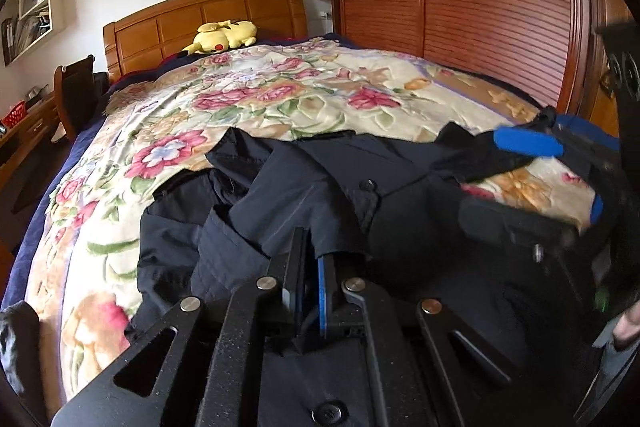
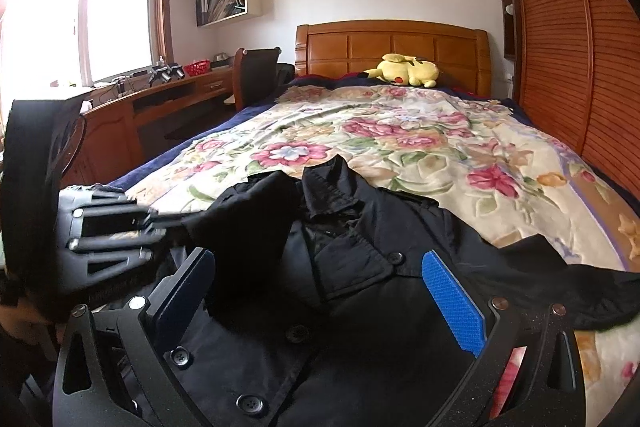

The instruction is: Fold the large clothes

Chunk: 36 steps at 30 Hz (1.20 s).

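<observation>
Your left gripper pinches a sleeve fold of the black coat; your right gripper stands wide above it. The cloth is soft and probably heavy, so take it at the shoulder seam.

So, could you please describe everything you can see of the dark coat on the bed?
The coat is black or very dark navy, a thin woven-looking fabric with a collar, lapels and dark round buttons. It lies front-up and rumpled on the floral blanket, collar toward the headboard. The left gripper, shut on a fold of it, has one side drawn across the chest. The right gripper hovers open above it.
</observation>
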Tool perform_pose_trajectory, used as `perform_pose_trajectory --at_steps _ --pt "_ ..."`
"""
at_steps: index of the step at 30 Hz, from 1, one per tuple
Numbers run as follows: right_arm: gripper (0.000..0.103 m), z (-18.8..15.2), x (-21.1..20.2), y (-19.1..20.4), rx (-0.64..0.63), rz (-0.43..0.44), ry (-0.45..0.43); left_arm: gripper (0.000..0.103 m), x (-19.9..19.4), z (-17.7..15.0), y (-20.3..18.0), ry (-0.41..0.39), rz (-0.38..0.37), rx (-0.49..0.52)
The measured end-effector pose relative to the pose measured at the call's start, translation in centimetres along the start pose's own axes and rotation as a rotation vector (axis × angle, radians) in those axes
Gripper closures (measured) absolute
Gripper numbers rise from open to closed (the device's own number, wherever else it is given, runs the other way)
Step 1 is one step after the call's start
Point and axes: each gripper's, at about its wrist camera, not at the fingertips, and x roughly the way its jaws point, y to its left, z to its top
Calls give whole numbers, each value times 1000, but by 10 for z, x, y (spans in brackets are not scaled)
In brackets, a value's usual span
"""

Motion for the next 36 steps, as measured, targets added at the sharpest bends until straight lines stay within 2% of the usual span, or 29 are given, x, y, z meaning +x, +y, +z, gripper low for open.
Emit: perform_pose_trajectory --at_steps 2,4,6,11,13,14,17,20,25,28,31,36 --pt "0 1 0 -3 5 -4 -1 88 -1 -6 -2 4 3 6" --pt "0 2 -1 -4 8 -7 -2 71 -7 -15 -1 -9 -7 -5" --pt "0 2 -1 -5 9 -11 -3 61 -13 -23 2 -26 -22 -35" --pt "0 1 0 -3 10 -13 1 53 -24 -45 8 -27 -14 -61" --pt "0 0 1 -2 8 -11 6 27 -31 -52 13 -47 -10 -85" --pt "0 0 2 -2 7 -10 8 24 -34 -55 16 -58 -15 -104" --pt "0 0 3 0 5 0 15 23 -41 -63 28 -75 -11 -158" --pt "0 0 6 3 -5 11 25 23 -46 -67 38 -93 40 -166" --pt "0 -3 15 4 -22 34 56 23 -50 -78 58 -109 69 -206" --pt "4 -6 23 11 -53 63 79 23 -52 -82 62 -120 98 -202" --pt "14 -12 41 16 -85 79 140 23 -53 -85 66 -126 119 -199" --pt "15 -26 76 19 -116 128 257 23 -53 -87 68 -135 146 -195"
